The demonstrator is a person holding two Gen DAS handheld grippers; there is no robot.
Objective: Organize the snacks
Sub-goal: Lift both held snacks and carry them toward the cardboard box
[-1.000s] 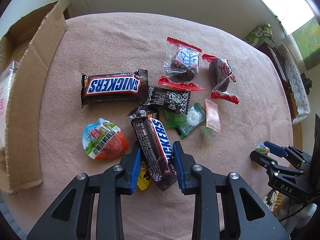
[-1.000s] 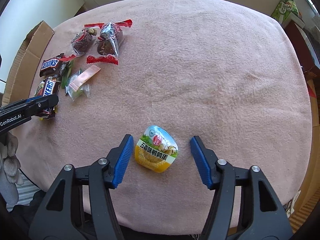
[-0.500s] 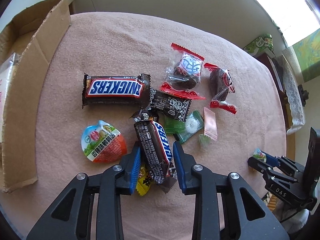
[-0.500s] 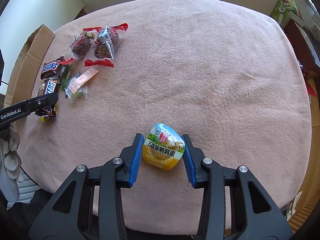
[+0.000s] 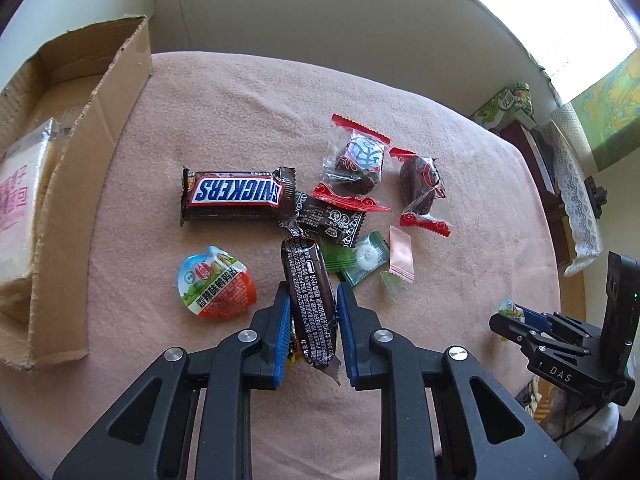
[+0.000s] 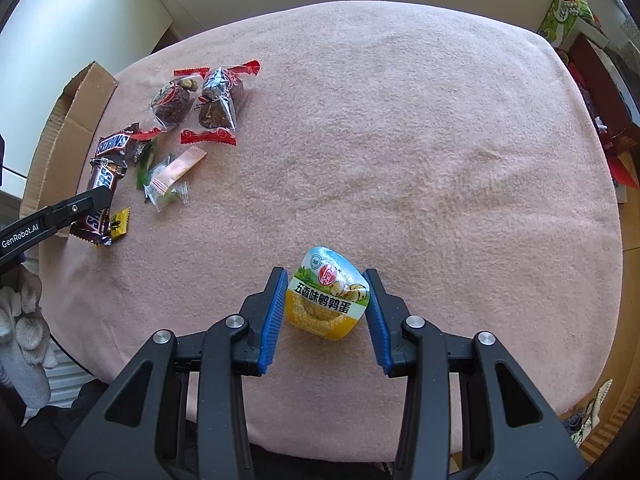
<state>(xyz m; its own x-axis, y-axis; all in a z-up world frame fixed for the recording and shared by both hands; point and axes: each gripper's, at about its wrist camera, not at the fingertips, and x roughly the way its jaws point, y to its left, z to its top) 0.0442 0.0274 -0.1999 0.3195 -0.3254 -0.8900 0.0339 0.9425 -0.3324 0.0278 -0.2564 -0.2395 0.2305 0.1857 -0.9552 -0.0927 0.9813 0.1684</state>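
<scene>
1. Left gripper (image 5: 310, 330), jaws closing, pads pinching a small Snickers bar (image 5: 311, 300) turned label-down, over a yellow candy wrapper (image 6: 120, 222) on the pink-clothed counter (image 5: 240, 100).
2. Right gripper (image 6: 326, 312) clamped on a yellow quail-egg pack (image 6: 326, 294), well apart from the main heap, out on bare cloth.
3. Just beyond the left gripper: an orange quail-egg pack (image 5: 216, 284), a full-size Snickers bar (image 5: 236, 196), a black candy sachet (image 5: 332, 220), green mints (image 5: 360, 258), a pink sachet (image 5: 401, 254) and two red-trimmed date packs (image 5: 358, 164).
4. At the left edge, an open cardboard box (image 5: 96, 120) holding a wrapped bread pack (image 5: 20, 208).
5. Judged early in the job: two snacks in hand, none visibly sorted, most of the heap untouched.
6. Seen only from the left wrist: the box's contents and the orange pack. Seen only from the right wrist: the yellow pack's label, the yellow wrapper in full, and the wide bare stretch of counter.
</scene>
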